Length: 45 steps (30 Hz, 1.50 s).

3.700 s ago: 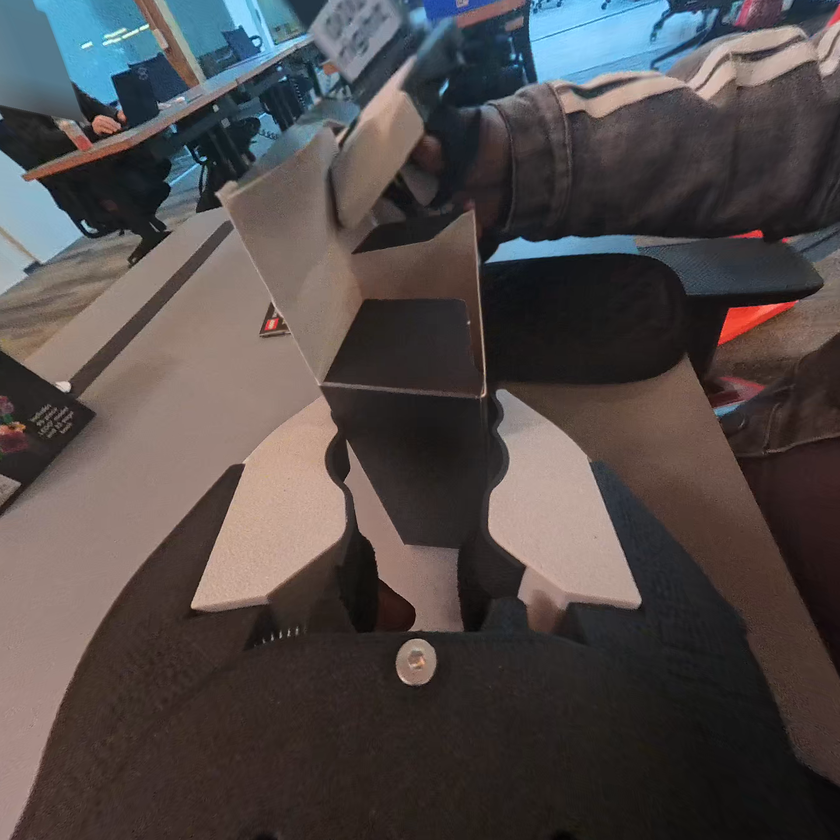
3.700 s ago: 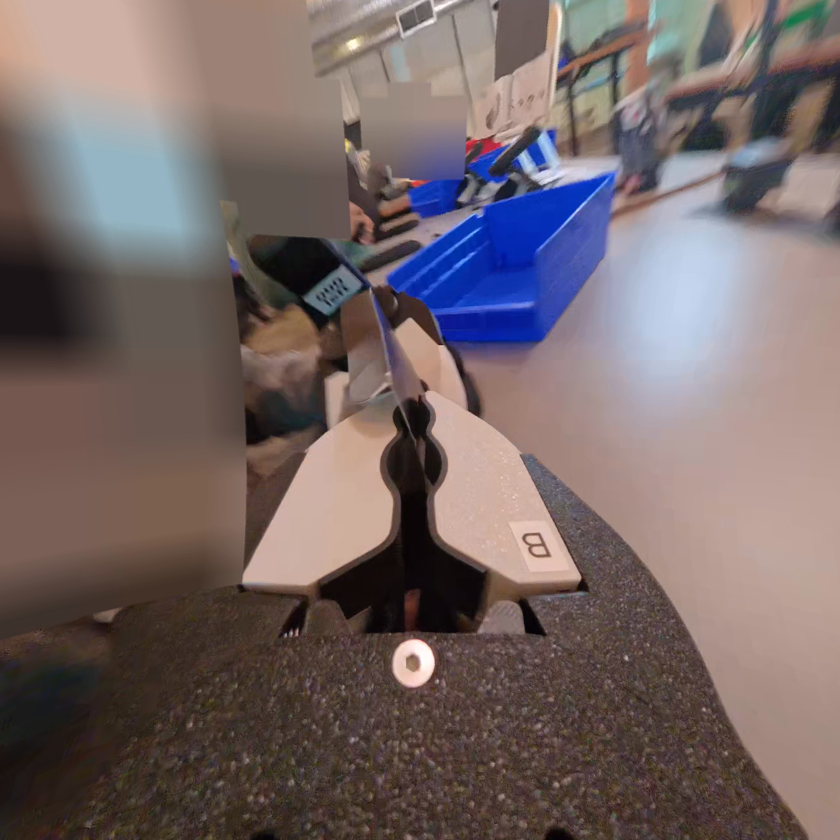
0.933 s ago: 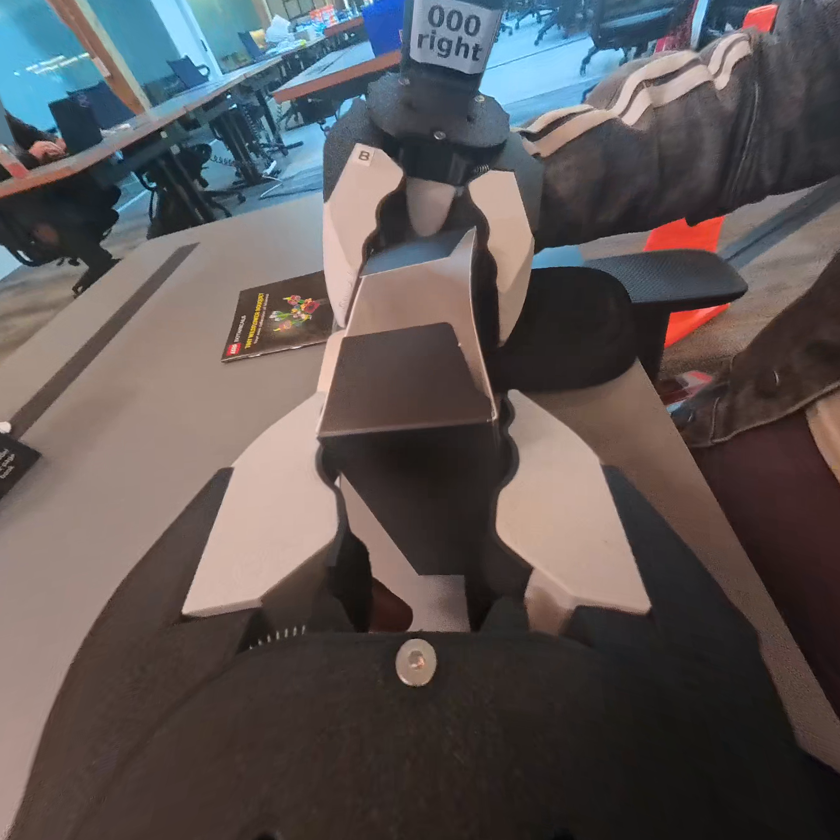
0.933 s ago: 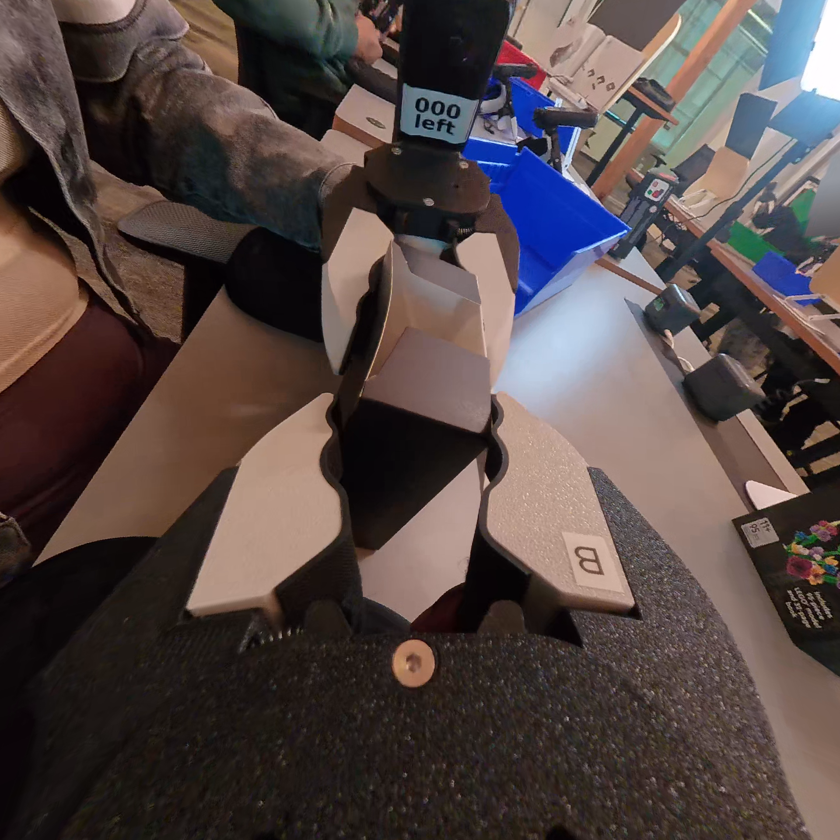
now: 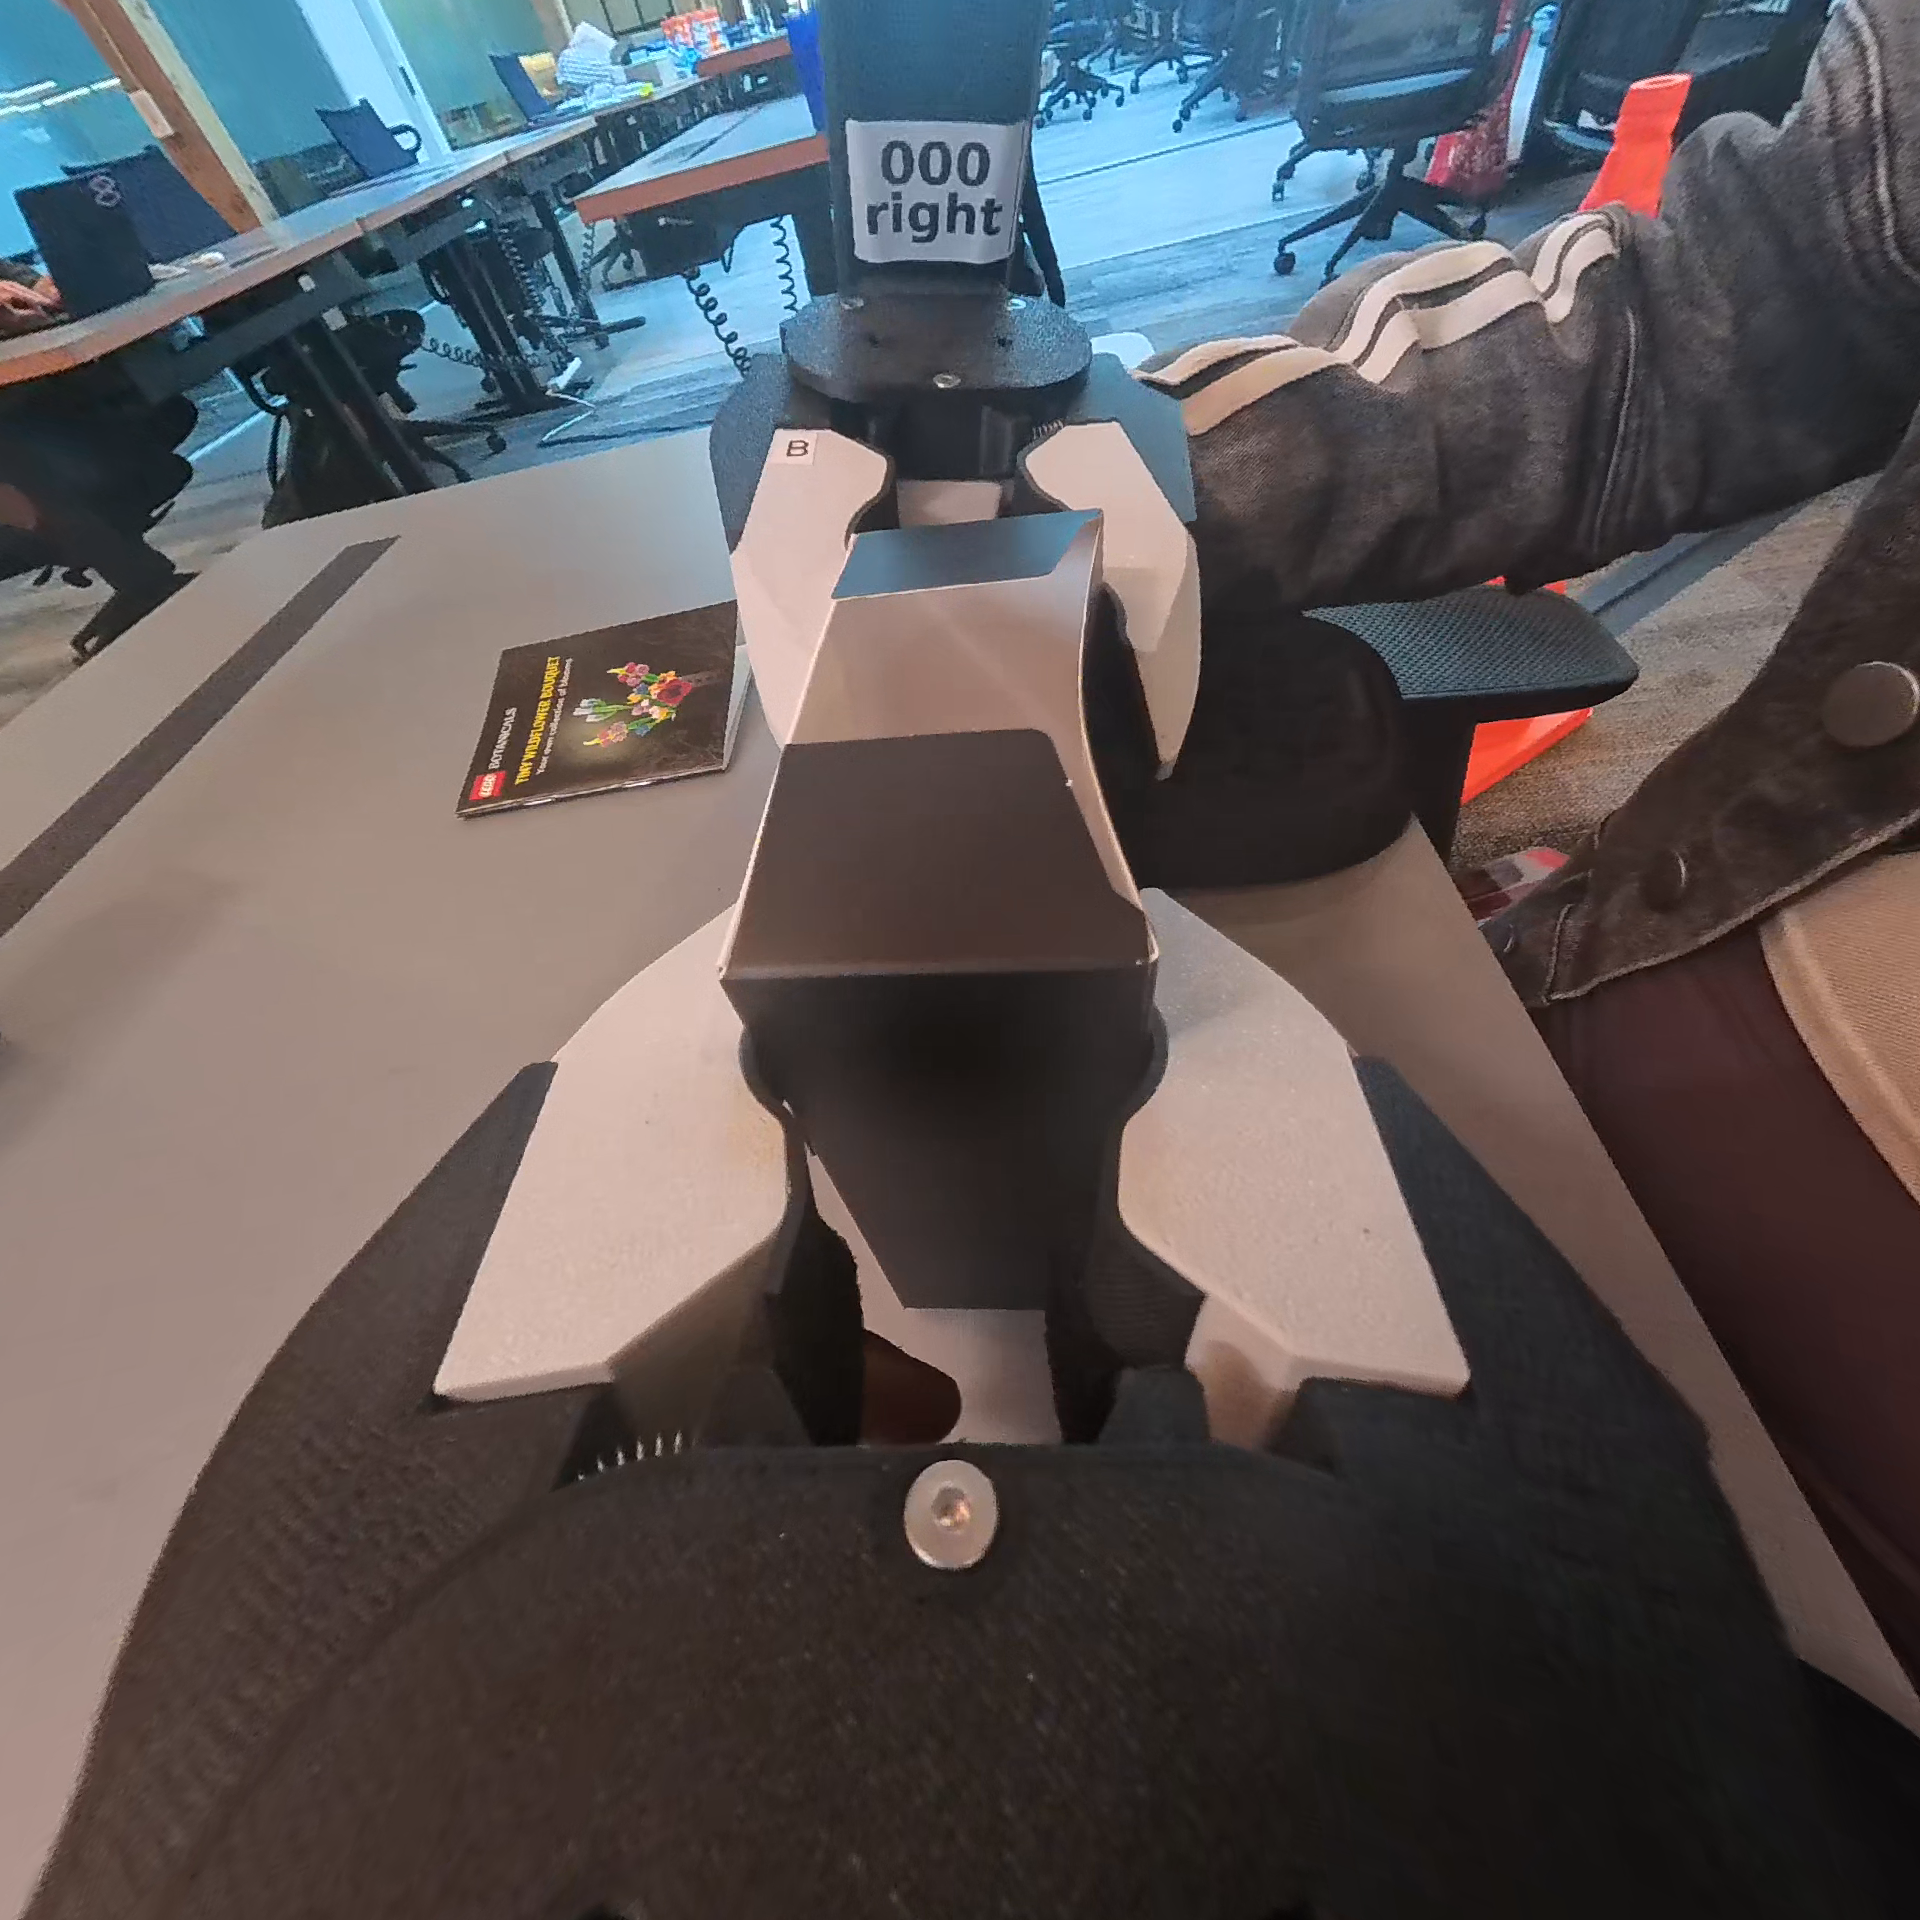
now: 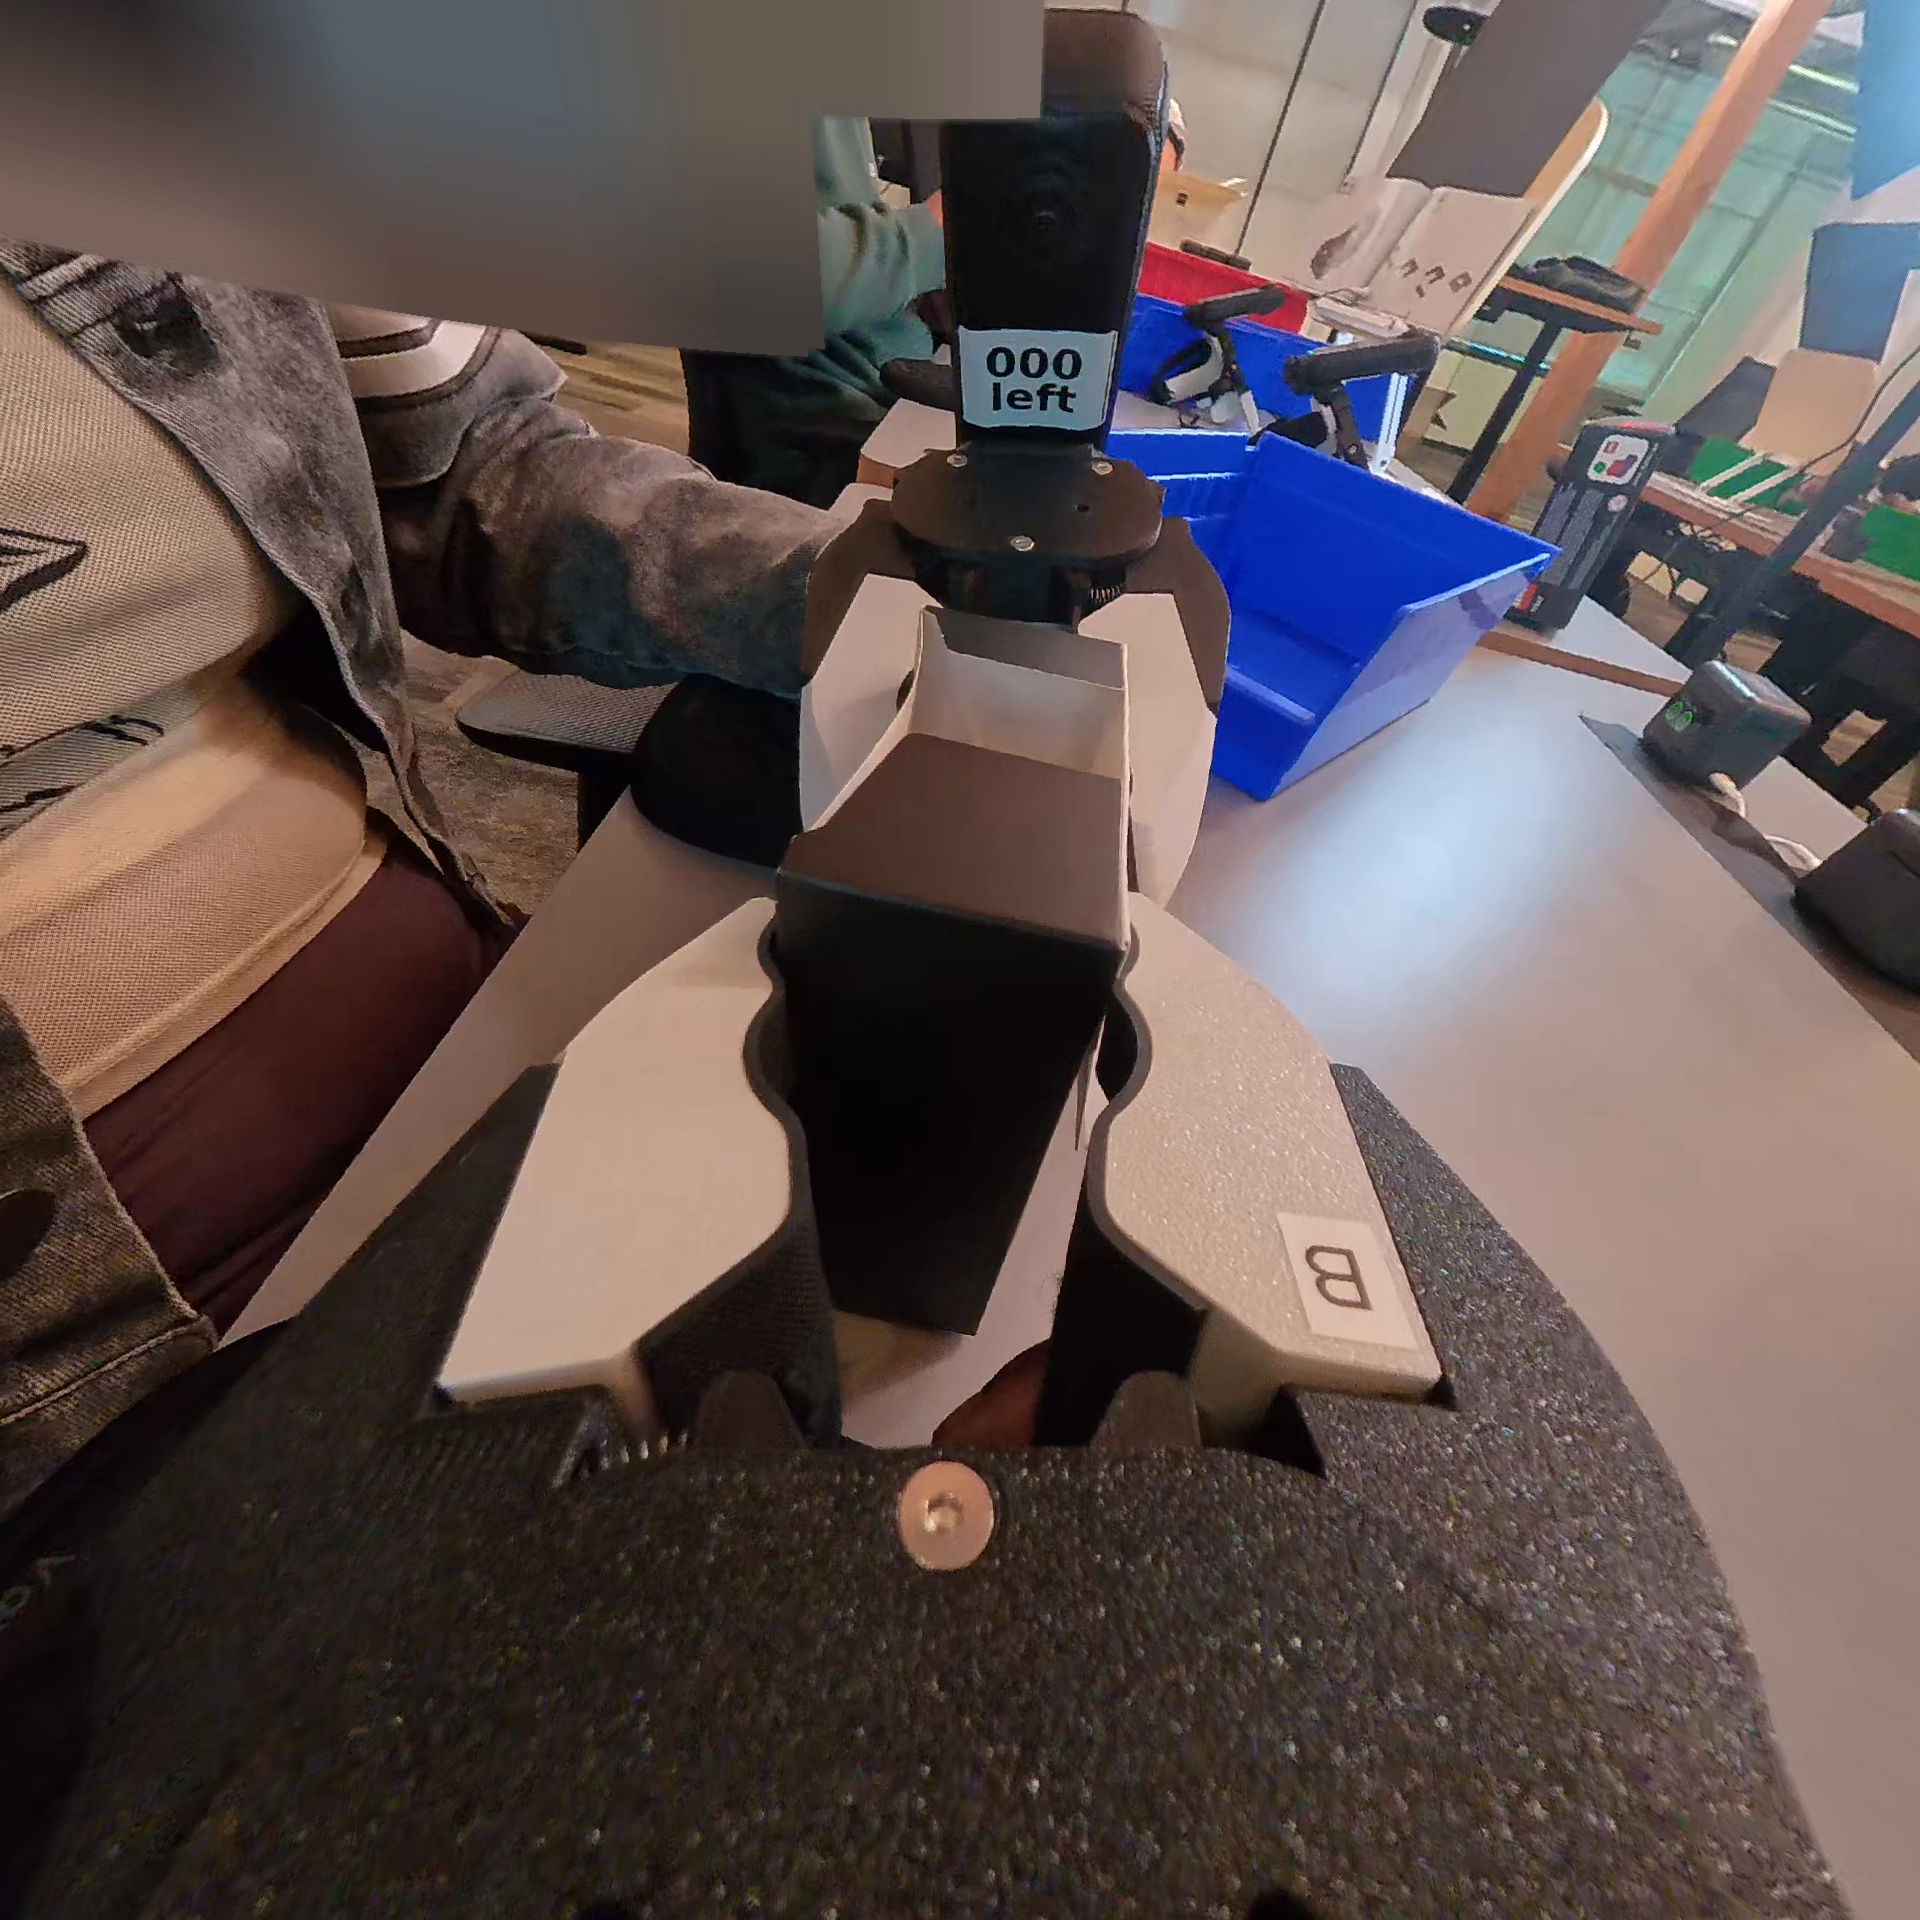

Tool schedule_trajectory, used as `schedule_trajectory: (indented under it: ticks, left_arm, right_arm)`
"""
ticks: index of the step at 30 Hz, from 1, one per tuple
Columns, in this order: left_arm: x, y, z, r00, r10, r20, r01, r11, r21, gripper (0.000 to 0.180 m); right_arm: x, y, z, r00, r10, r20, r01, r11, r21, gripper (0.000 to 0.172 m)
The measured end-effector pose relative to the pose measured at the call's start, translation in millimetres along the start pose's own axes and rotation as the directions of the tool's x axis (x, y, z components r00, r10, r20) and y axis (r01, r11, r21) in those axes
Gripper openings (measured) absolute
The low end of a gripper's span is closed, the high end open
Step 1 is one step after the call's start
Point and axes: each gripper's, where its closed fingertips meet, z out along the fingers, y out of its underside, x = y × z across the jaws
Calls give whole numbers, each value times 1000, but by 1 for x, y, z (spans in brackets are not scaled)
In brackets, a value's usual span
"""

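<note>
A small black-and-white box in the middle of the frame is gripped at one end by the left tool and at the other by the right tool, above the grey counter.

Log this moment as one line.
left tool: gripping black carton | right tool: gripping opposite end | carton above grey table

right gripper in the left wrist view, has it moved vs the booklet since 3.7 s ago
Yes. The right gripper came round to face the camera, its fingers now astride the box's far end, beside the booklet.
</note>
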Motion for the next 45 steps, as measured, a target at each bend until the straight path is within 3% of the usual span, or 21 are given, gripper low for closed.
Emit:
schedule_trajectory:
  ticks: [12, 17, 22, 24, 25, 27, 29, 31, 34, 36, 39, 45]
  left_arm:
    - [-1, 0, 0, 1000, 3, 10, -3, 1000, 11, 62]
    - [-3, 7, 6, 998, 38, 49, -36, 998, -46, 82]
    - [-5, 6, 4, 996, 53, 69, -51, 998, -33, 72]
    - [-15, 5, 3, 990, 25, 140, -21, 999, -31, 71]
    - [-22, 4, 1, 983, 8, 186, -3, 1000, -27, 71]
    - [-39, 7, -4, 948, -36, 316, 52, 998, -40, 71]
    - [-45, 13, -6, 918, -32, 395, 72, 994, -88, 71]
    - [-44, 15, -5, 903, -7, 429, 66, 990, -121, 71]
    - [-42, 15, -5, 895, 26, 445, 40, 989, -139, 71]
    - [-44, 15, -6, 895, 10, 446, 55, 990, -132, 70]
    - [-44, 15, -6, 896, 3, 444, 62, 989, -132, 70]
    - [-45, 16, -6, 899, -20, 437, 83, 989, -126, 70]
  right_arm:
    - [0, -1, 1, 1000, 17, 16, -17, 1000, 5, 55]
    - [2, 0, 3, 998, 30, 53, -30, 1000, 7, 55]
    - [10, 4, 4, 998, 37, 60, -37, 999, -7, 56]
    - [22, 7, 3, 997, 71, 19, -71, 997, -26, 56]
    - [31, 9, 1, 994, 105, -28, -106, 994, -30, 62]
    - [42, 2, -7, 972, 198, -123, -200, 980, -4, 90]
    - [64, -5, -22, 902, 302, -309, -305, 952, 41, 79]
    - [73, -15, -31, 815, 357, -455, -351, 931, 101, 55]
    - [61, -28, -22, 775, 267, -573, -291, 955, 51, 41]
    - [55, -28, -12, 759, 149, -633, -243, 968, -63, 31]
    - [61, -25, -7, 716, -6, -698, -210, 952, -223, 30]
    - [66, -20, -6, 711, -70, -700, -261, 898, -355, 21]
